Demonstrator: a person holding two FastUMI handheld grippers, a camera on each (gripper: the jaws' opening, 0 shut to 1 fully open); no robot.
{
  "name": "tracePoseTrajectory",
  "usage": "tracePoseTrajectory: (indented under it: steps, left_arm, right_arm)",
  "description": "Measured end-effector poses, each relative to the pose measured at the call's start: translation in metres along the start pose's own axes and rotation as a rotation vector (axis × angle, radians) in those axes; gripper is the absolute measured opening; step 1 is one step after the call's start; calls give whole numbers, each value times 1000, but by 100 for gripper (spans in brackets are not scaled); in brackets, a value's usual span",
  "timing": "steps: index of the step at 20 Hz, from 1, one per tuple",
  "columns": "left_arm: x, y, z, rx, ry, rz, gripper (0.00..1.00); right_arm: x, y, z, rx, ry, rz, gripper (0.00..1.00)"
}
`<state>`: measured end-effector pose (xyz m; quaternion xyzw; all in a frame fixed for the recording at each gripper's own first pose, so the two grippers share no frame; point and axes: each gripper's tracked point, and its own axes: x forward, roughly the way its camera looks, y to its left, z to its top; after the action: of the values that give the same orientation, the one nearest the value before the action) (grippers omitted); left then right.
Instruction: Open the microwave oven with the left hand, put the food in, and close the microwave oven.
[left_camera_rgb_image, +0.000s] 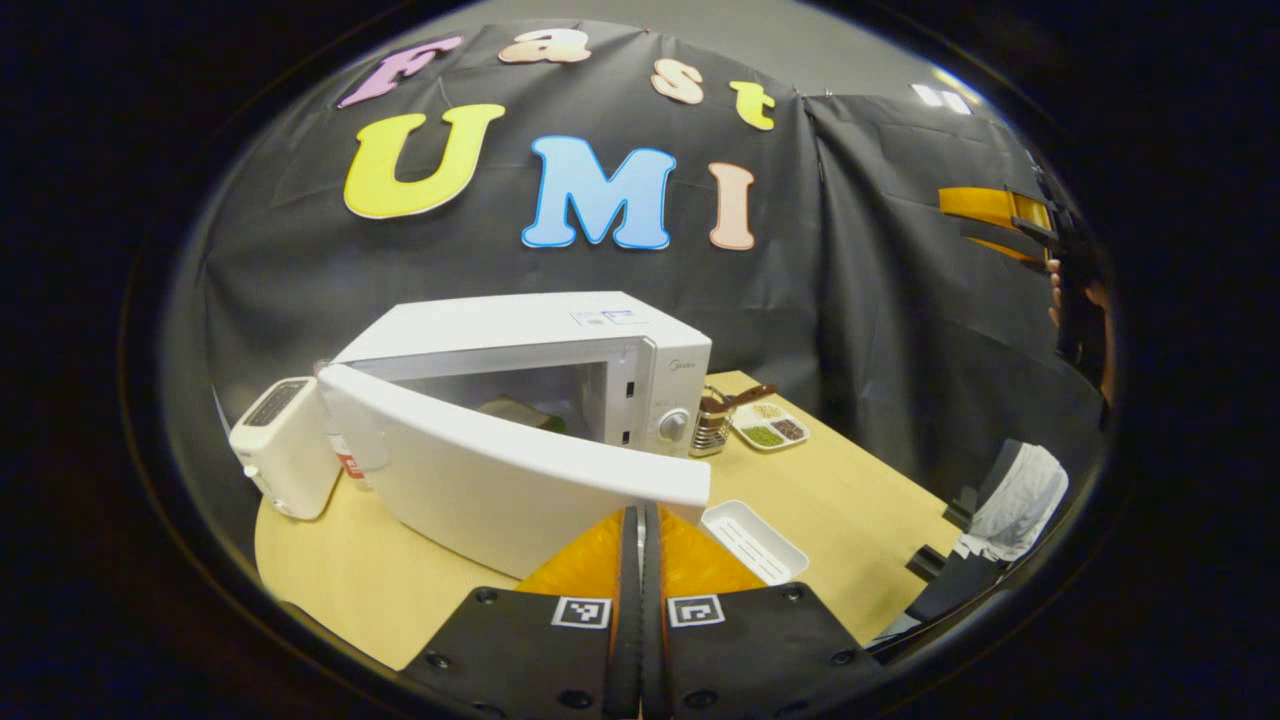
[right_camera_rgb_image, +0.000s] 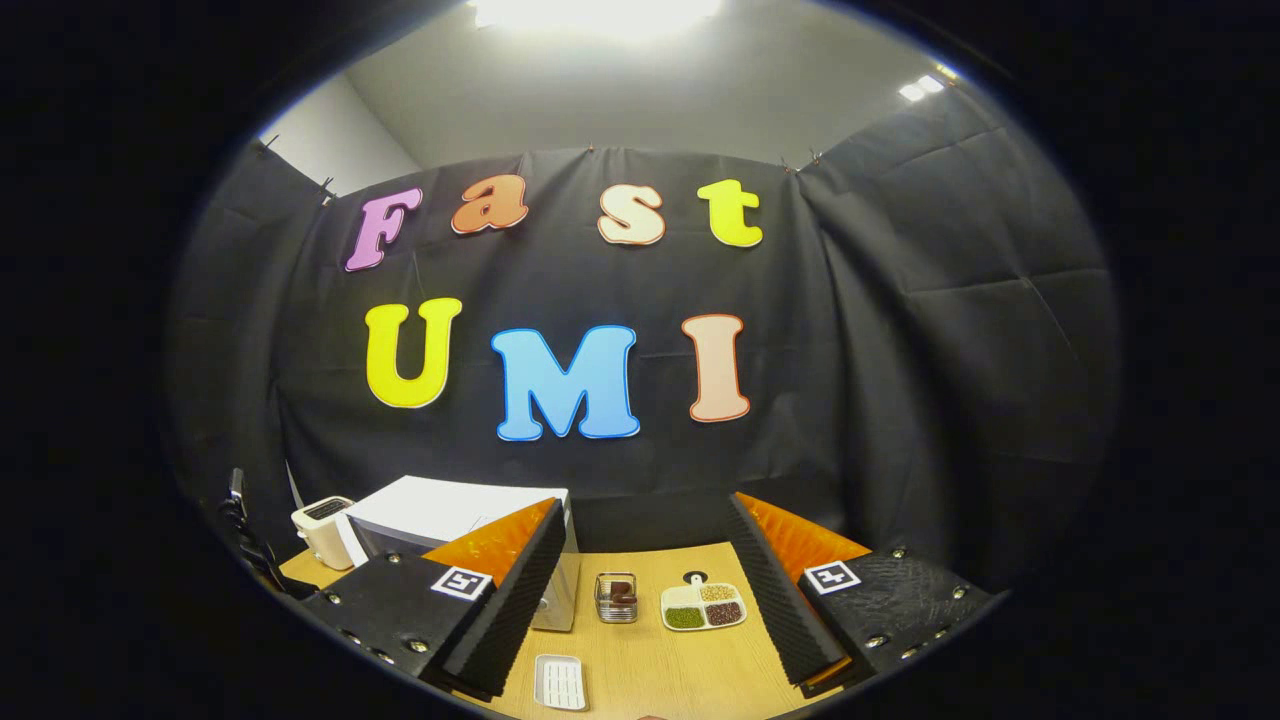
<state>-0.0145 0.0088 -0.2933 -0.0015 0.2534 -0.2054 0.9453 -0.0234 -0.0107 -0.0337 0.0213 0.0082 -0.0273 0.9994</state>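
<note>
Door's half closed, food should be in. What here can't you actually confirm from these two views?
- Food inside the microwave: left gripper view, door covers most of the cavity; only a pale shape shows.
- Left gripper contact with the door: fingertips meet the door's edge, touch unclear.
- Microwave front: right gripper view, hidden behind the right gripper.
- Divided dish contents: too small.

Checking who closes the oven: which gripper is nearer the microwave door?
Left. The left gripper, fingers shut, is right at the open door's edge. The right gripper, open, hangs back above the table, well clear of the microwave.
</note>
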Motion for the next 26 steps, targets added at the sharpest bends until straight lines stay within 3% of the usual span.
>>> tracePoseTrajectory:
  steps: [21,26]
  left_arm:
    - [102,-9,44,3,11,27,7]
    - [121,-4,54,-92,-21,57,7]
  right_arm:
    - [39,-26,-11,28,47,30,98]
    - [46,-33,-15,35,56,16,98]
